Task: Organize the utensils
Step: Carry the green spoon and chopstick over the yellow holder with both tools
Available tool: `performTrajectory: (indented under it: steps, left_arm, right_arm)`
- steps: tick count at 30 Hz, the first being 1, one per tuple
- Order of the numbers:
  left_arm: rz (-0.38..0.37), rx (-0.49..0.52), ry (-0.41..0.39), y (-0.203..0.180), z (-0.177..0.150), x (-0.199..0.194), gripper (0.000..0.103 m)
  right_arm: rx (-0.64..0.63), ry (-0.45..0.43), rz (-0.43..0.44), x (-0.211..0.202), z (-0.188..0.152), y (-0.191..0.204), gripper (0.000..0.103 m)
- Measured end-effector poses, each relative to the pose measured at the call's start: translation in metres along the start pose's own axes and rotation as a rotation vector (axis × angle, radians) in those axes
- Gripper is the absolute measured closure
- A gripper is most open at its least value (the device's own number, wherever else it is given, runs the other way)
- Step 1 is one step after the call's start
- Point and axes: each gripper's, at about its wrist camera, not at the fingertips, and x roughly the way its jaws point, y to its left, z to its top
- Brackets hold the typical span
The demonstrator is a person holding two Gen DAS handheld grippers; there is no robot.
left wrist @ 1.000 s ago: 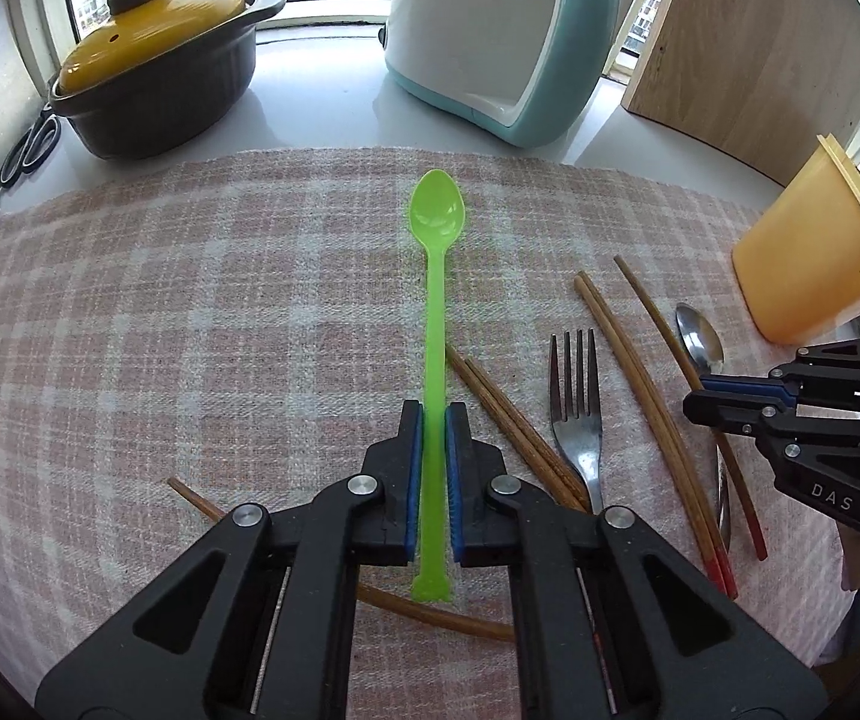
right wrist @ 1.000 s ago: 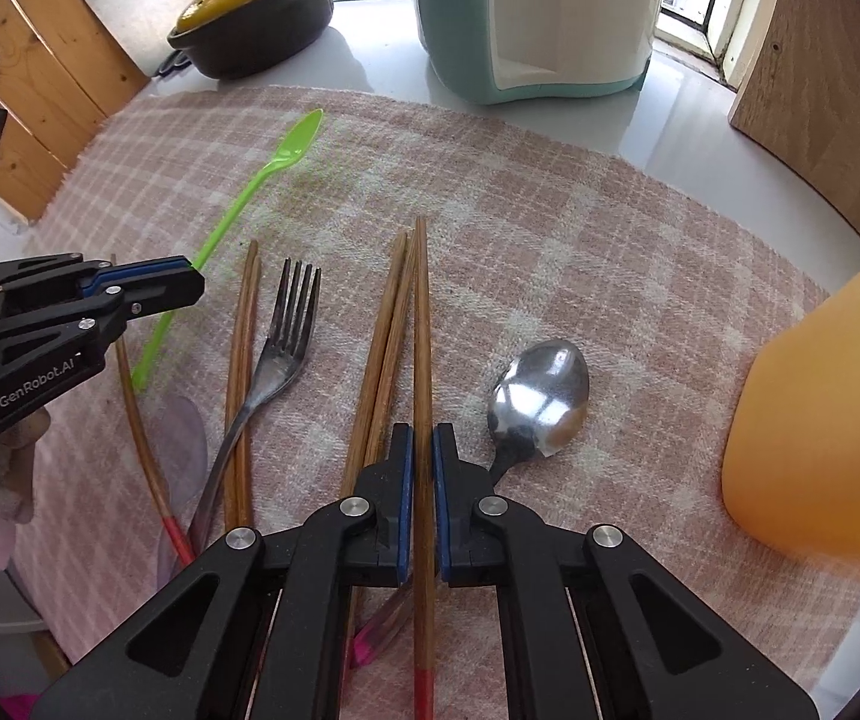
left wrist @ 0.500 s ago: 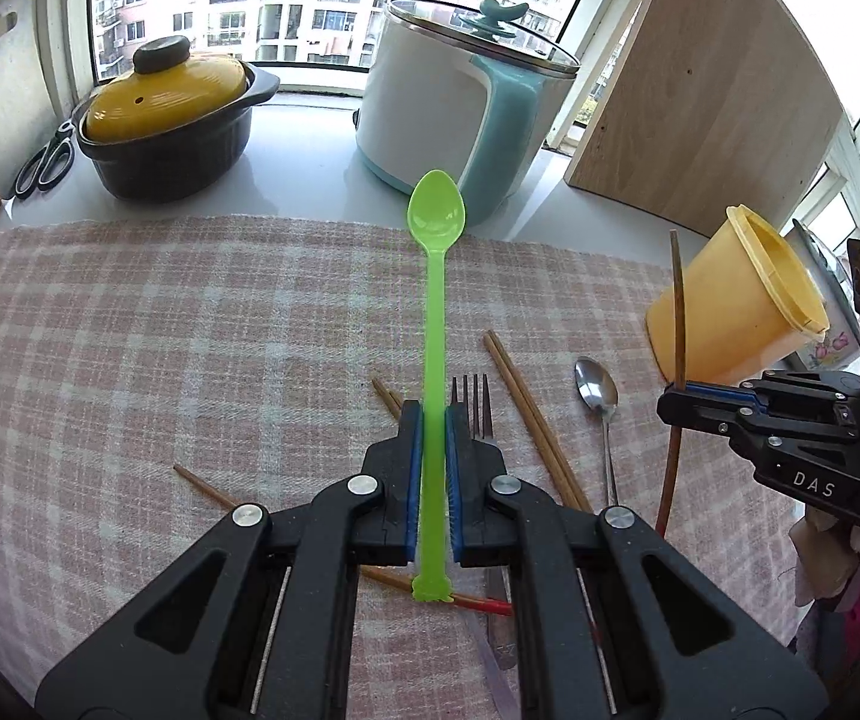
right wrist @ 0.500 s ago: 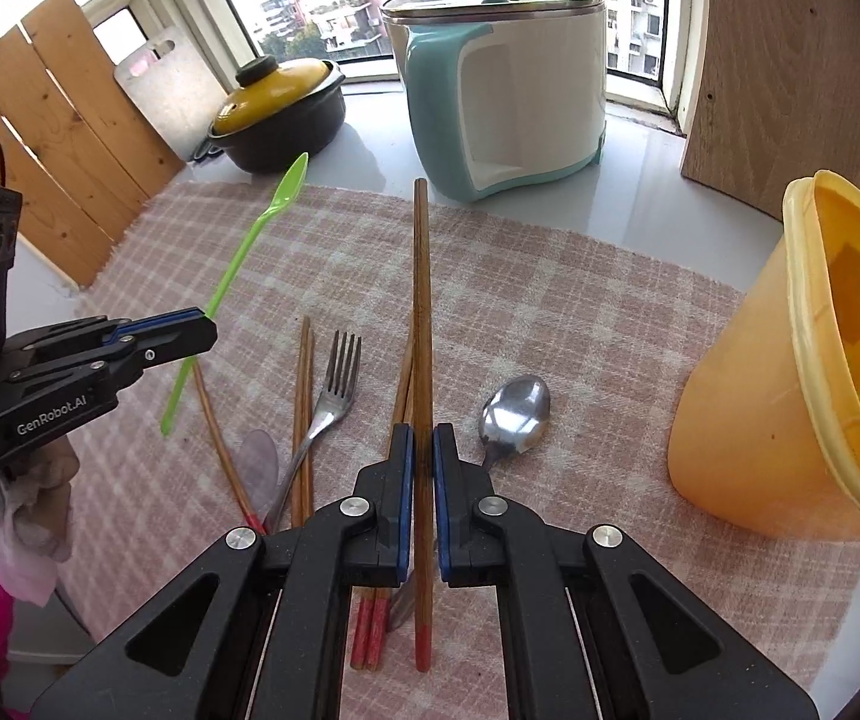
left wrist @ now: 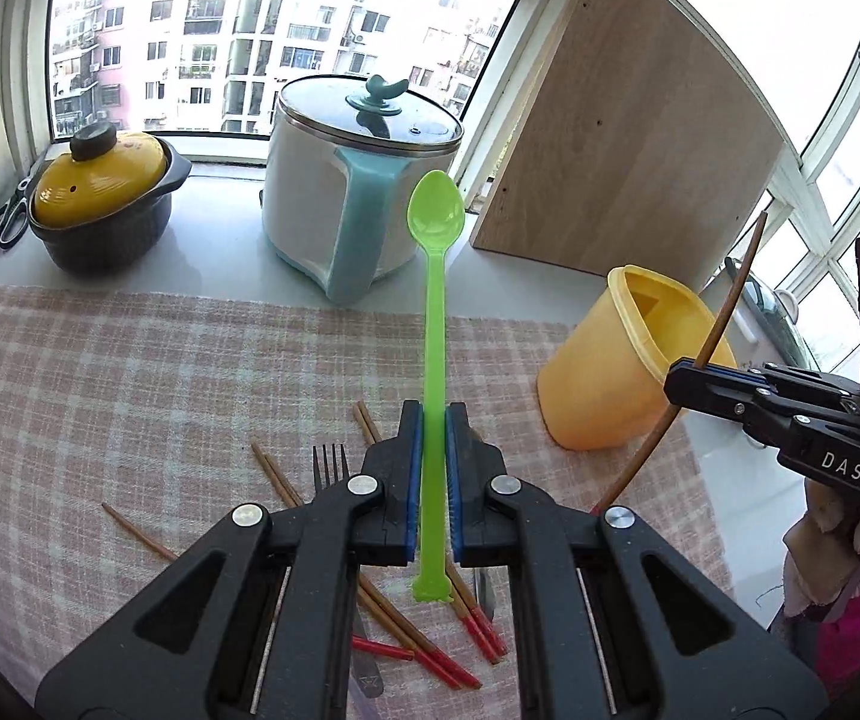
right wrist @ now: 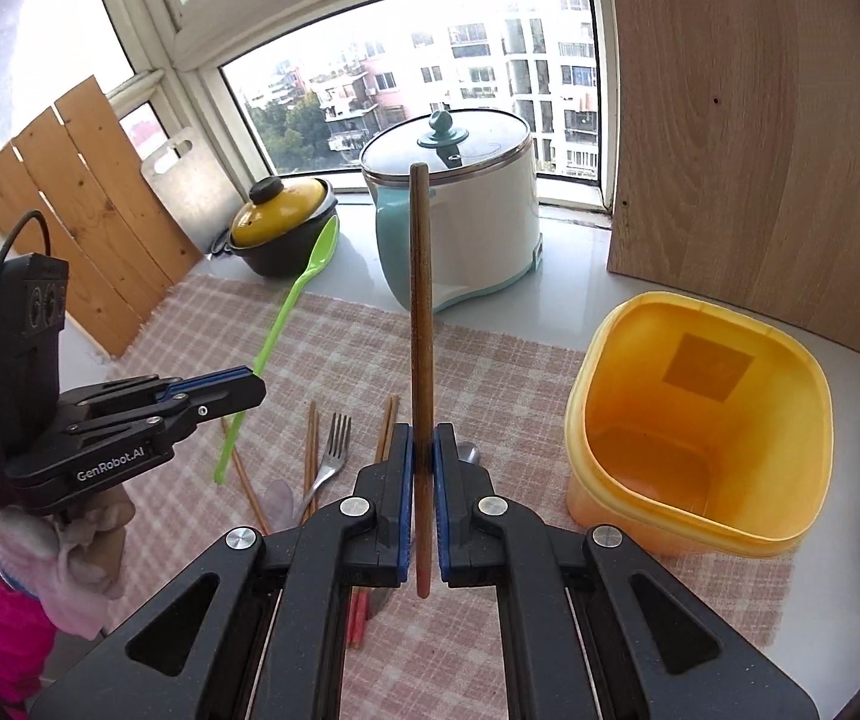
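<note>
My left gripper [left wrist: 433,414] is shut on a green plastic spoon [left wrist: 434,276], held above the checked cloth [left wrist: 129,372], bowl end pointing away. My right gripper [right wrist: 423,435] is shut on a brown chopstick [right wrist: 419,300] with a red tip, held above the cloth. An empty yellow tub [right wrist: 700,414] stands on the cloth's right side, to the right of my right gripper; it also shows in the left wrist view [left wrist: 628,360]. A fork [right wrist: 330,456], several chopsticks [right wrist: 312,438] and a metal spoon [right wrist: 469,453] lie on the cloth below both grippers.
A white and teal cooker [right wrist: 460,216] and a black pot with a yellow lid [right wrist: 279,228] stand on the sill behind the cloth. A wooden board [right wrist: 760,120] leans at the back right. Scissors [left wrist: 3,219] lie at the far left.
Both grippers have risen from the cloth, the left lifting the green spoon, the right lifting the chopstick. The right gripper has come nearer the yellow tub.
</note>
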Motion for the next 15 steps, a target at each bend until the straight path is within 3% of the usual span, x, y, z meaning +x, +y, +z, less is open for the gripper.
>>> performTrajectory:
  steps: [15]
  left_arm:
    - [-0.113, 0.043, -0.054, -0.087, 0.039, 0.025, 0.098]
  right_arm:
    - [0.015, -0.116, -0.042, -0.073, 0.028, -0.049, 0.098]
